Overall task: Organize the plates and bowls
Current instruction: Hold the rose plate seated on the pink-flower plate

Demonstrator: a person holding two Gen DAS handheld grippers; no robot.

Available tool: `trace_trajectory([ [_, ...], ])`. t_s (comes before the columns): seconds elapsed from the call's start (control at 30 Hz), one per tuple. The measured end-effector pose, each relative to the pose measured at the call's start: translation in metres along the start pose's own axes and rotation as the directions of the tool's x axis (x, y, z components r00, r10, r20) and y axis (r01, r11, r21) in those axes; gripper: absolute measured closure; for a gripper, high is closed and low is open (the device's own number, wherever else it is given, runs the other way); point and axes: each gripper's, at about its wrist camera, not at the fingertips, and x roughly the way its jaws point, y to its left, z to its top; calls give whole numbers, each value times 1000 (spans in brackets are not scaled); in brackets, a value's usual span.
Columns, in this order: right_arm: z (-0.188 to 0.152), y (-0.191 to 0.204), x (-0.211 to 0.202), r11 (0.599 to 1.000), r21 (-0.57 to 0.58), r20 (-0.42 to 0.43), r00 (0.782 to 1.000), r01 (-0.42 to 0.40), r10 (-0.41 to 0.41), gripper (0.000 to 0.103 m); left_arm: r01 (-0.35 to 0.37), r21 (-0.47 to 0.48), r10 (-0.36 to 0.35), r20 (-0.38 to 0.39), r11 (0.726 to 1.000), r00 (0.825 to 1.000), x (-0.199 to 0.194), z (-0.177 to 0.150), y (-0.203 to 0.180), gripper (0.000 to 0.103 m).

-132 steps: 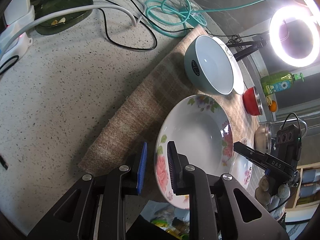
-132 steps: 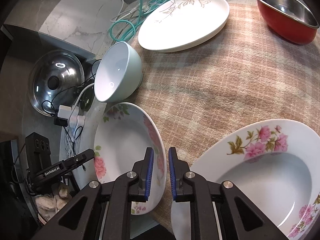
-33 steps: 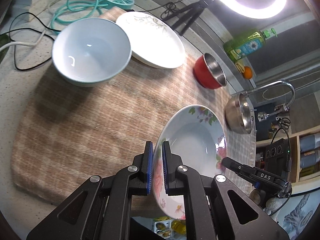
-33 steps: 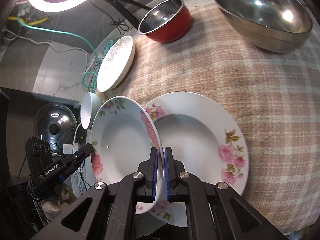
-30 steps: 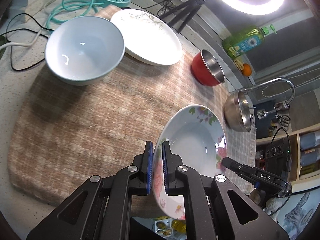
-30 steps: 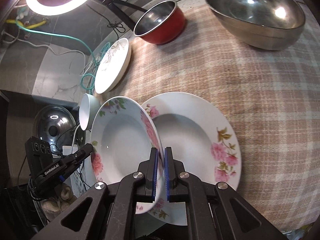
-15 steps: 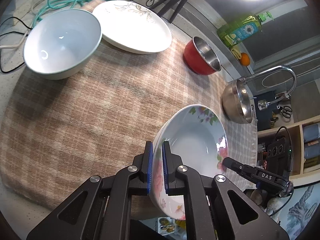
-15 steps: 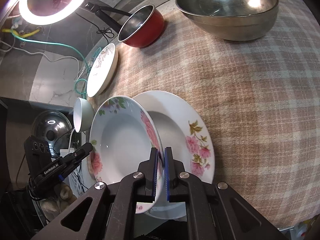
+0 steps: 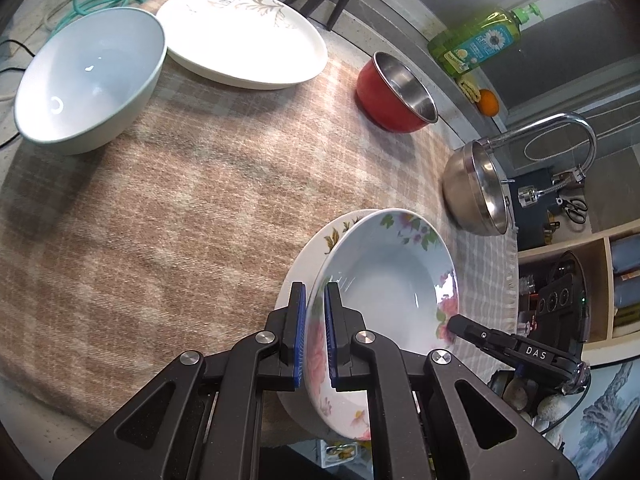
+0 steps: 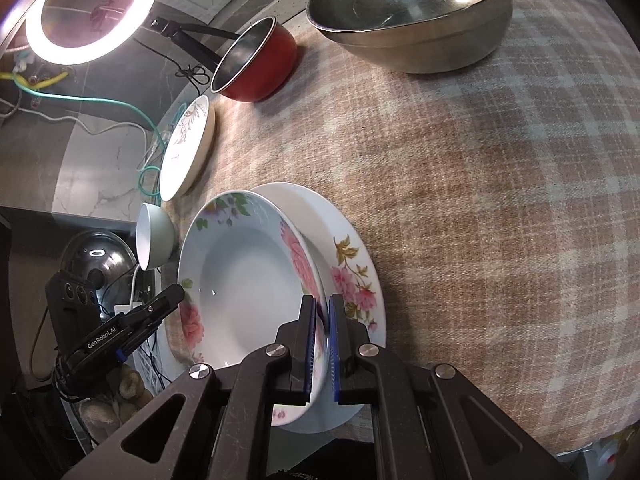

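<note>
My left gripper (image 9: 315,330) is clamped on the near rim of the floral soup plate (image 9: 384,280), and my right gripper (image 10: 322,344) pinches the same plate's opposite rim. I hold it tilted over a second floral plate (image 10: 352,264) lying flat on the checked cloth (image 9: 160,200); whether the two touch, I cannot tell.

From my left camera, at ten o'clock sits the pale blue bowl (image 9: 88,80), at eleven the white leaf-patterned plate (image 9: 240,36), at one the red bowl (image 9: 396,96), at two the steel mixing bowl (image 9: 476,188). Only this view shows the green soap bottle (image 9: 480,40), the orange (image 9: 489,102) and the tap (image 9: 560,132).

Only my right camera shows the whole ring light (image 10: 88,8) at eleven and a pot lid (image 10: 100,264) at nine.
</note>
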Motion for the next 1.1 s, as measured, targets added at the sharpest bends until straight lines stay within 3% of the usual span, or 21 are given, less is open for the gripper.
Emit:
trace_trajectory([
  [1.1,-1,-6,5,1000,14,-11,1000,18,-18,97,-16,6,16,-30,1000,999,14,-3,1,96],
])
